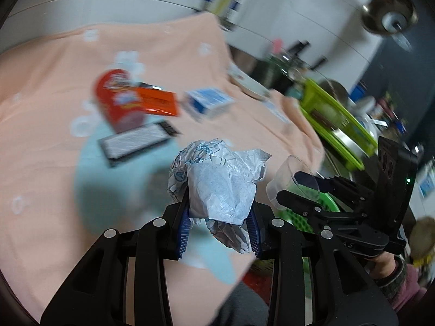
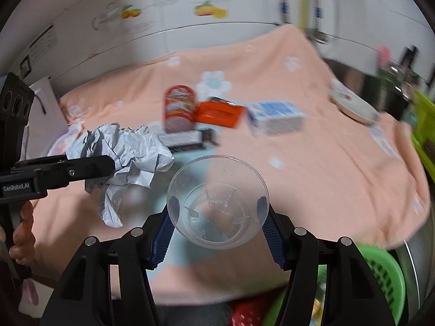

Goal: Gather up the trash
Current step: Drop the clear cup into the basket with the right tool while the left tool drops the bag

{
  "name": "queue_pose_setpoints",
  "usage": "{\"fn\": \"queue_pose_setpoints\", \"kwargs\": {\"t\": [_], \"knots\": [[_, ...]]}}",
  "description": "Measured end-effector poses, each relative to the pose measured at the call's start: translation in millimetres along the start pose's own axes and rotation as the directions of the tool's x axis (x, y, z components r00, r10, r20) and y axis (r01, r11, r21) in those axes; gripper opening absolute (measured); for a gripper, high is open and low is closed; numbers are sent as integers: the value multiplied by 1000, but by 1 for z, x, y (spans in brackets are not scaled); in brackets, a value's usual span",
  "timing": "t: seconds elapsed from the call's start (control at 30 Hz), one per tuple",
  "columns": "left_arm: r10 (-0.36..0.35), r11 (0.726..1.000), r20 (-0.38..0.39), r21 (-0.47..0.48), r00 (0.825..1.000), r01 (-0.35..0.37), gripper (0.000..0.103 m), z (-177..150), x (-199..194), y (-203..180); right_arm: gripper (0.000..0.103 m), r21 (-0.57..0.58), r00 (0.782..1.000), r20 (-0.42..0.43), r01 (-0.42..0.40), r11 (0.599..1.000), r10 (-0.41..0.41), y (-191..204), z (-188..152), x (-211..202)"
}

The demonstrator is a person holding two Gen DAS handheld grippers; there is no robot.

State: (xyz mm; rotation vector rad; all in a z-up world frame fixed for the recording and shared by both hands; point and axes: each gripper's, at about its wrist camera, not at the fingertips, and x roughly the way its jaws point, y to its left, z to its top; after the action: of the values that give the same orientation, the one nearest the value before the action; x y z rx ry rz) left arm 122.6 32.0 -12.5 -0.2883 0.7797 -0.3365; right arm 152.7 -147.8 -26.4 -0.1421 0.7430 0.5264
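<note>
My left gripper (image 1: 220,214) is shut on a crumpled white and blue paper wrapper (image 1: 217,179), held above the peach cloth (image 1: 54,163). The same wrapper (image 2: 127,157) shows at the left of the right wrist view, in the left gripper's black fingers (image 2: 92,168). My right gripper (image 2: 218,222) is shut on a clear plastic cup (image 2: 217,201), its mouth facing the camera. In the left wrist view that cup (image 1: 293,179) hangs at the right. On the cloth lie a red can (image 2: 179,111), an orange packet (image 2: 217,114), a blue and white carton (image 2: 274,116) and a black-edged white sachet (image 2: 187,140).
A green basket (image 2: 386,274) sits below the cloth's near right edge. A white plate (image 2: 350,103) rests at the cloth's far right corner. A lime green rack (image 1: 334,119) with dishes stands right of the table. White tiled wall (image 2: 190,27) lies behind.
</note>
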Motion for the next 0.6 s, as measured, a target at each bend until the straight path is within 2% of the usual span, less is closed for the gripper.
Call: {"fn": "queue_pose_setpoints", "kwargs": {"t": [0.17,0.37,0.6], "knots": [[-71,994,-63,76,996,75,35,-4,30,-46,58,79,995,-19,102,992,-100,-48,-34,-28],[-144,976,-141,144,980,164,35,-9,63,-96,58,182,977,-52,212,960,-206,-99,-76,-62],[-176,953,-221,206,959,223,35,-18,93,-142,58,266,961,-90,278,923,-263,-137,-115,-86]]}}
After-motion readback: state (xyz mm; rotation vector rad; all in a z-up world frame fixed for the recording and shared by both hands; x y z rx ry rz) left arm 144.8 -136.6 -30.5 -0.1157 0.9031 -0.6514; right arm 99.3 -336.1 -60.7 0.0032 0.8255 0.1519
